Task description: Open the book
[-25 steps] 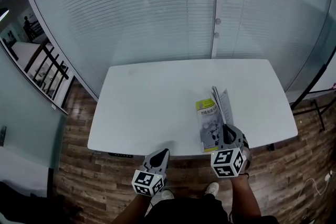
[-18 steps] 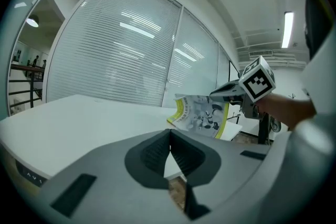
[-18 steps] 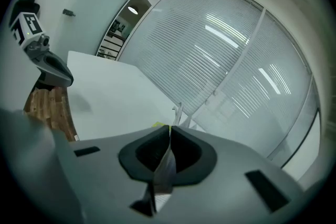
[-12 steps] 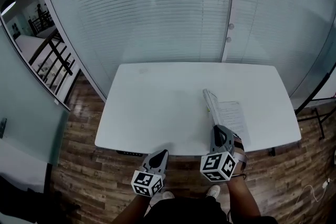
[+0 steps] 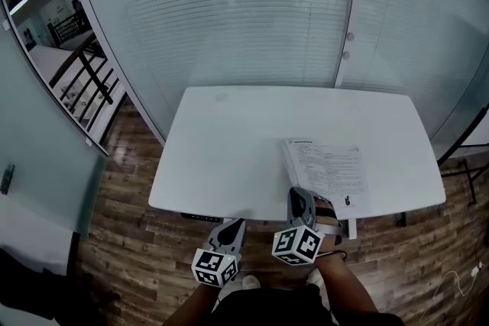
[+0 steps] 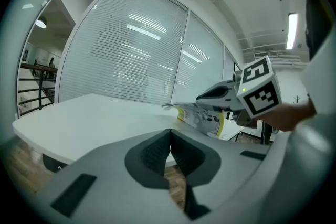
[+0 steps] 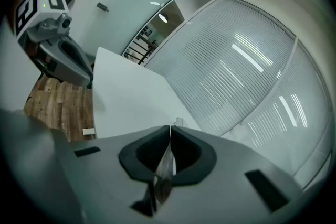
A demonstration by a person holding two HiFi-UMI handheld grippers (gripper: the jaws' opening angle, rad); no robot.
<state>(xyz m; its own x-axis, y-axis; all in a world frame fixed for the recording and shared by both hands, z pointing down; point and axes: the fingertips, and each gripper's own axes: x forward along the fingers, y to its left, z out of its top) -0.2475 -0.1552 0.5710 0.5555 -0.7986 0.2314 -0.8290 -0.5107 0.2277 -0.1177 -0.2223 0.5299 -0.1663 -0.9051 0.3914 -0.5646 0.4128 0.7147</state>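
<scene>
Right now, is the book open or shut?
Open. The book lies spread on the table, printed inside page facing up; the right gripper pinches a leaf at its near edge.

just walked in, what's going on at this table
A person works a hand-held claw in each hand at a white rectangular table. The right claw is shut on a leaf of a thin paper booklet with a yellow-green illustrated cover. It holds the leaf lifted at the near corner, so a printed text page faces up. The left claw is shut and empty, hanging just off the table's near edge and touching nothing.
</scene>
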